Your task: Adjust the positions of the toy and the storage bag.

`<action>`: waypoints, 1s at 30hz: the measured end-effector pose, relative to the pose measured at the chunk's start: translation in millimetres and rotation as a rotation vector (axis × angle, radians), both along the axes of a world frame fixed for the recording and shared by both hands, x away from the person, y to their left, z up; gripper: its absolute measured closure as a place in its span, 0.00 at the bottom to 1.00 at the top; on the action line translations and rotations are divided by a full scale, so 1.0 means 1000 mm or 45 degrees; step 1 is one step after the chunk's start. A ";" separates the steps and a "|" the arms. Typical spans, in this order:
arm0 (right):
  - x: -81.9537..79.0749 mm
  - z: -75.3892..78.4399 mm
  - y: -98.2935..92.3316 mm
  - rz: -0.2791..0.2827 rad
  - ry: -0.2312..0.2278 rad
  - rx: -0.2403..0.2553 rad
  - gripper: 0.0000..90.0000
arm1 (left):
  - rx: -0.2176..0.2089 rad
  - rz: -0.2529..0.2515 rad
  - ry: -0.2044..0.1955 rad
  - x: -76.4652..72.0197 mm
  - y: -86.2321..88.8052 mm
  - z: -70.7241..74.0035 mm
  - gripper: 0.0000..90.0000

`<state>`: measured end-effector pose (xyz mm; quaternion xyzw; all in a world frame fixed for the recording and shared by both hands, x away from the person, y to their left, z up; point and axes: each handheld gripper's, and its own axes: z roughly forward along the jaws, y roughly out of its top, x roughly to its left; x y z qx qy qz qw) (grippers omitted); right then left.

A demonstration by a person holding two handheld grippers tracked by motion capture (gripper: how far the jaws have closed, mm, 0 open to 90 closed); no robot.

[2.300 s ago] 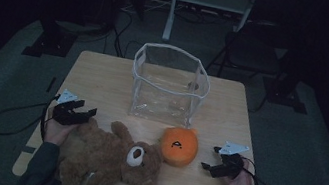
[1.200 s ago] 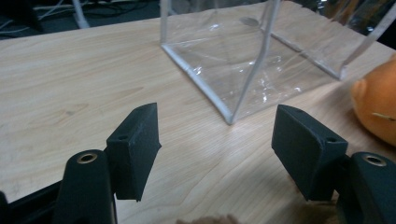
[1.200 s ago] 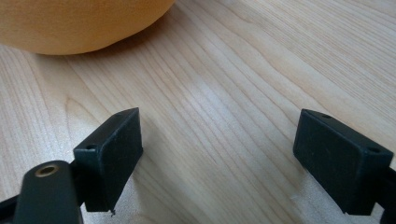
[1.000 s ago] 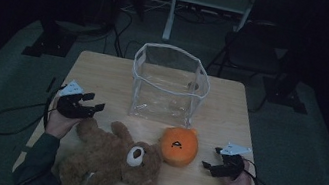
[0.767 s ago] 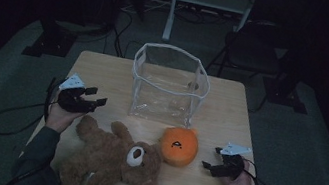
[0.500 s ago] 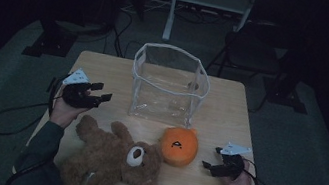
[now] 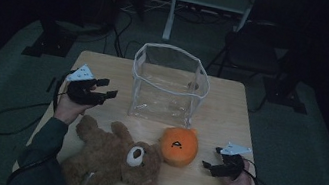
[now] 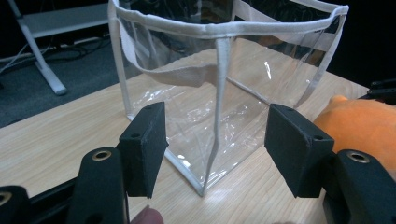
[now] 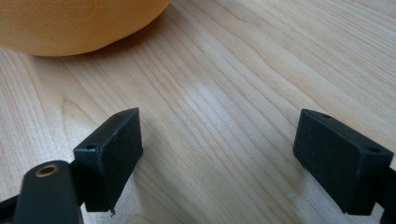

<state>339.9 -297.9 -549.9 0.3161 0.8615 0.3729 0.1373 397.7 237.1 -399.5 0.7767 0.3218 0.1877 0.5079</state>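
Clear plastic with a white cloth trim makes up the bag [image 7: 169, 86] standing open at the upper middle of the worktop [image 7: 231, 104], and it looks like the thing the left tool [image 7: 105, 88] is going for. That tool hovers at the left of the high view, aimed at the bag's near corner; its jaws have just been closing and now stand half apart with nothing between them. To do this step well, I would bring the jaws around the stiff white rim or the corner seam rather than the slack clear wall, and close only once the trim sits squarely between the pads. The right tool [image 7: 210, 167] rests low at the lower right, jaws wide apart and empty, beside the orange toy [image 7: 178, 145]; the brown bear [image 7: 111, 157] lies at lower centre. The left gripper view shows the corner seam [image 8: 218, 102] lined up between the jaws and a cloth handle sagging inside, detail lost in the dim high view. The right gripper view shows bare wood grain and the toy's edge [image 9: 79, 23] at upper left.
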 end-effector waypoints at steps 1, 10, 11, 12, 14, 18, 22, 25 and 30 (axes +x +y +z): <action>0.000 0.000 0.000 -0.001 0.002 0.000 0.16 | 0.000 0.000 0.000 0.000 0.000 0.000 0.44; 0.000 0.000 0.000 -0.005 0.003 0.002 0.16 | 0.017 -0.086 0.042 0.008 -0.024 0.012 0.50; 0.000 0.000 0.000 -0.005 0.003 0.002 0.17 | 0.018 -0.094 0.044 0.009 -0.027 0.013 0.50; 0.000 0.000 0.000 -0.007 0.003 0.002 0.16 | 0.026 -0.100 0.048 0.009 -0.029 0.015 0.51; 0.000 0.000 -0.001 -0.012 0.004 0.001 0.16 | 0.031 -0.112 0.052 0.011 -0.033 0.017 0.52; -0.001 0.000 -0.001 -0.014 0.004 0.001 0.16 | 0.026 -0.150 0.052 0.014 -0.043 0.023 0.54; 0.000 0.000 -0.001 -0.015 0.002 0.001 0.16 | 0.040 -0.173 0.040 0.015 -0.053 0.030 0.54; 0.000 0.000 -0.001 -0.016 0.001 0.001 0.16 | 0.053 -0.192 0.031 0.017 -0.059 0.033 0.54; 0.000 0.000 -0.001 -0.017 0.001 0.001 0.16 | 0.062 -0.218 -0.003 0.021 -0.071 0.040 0.55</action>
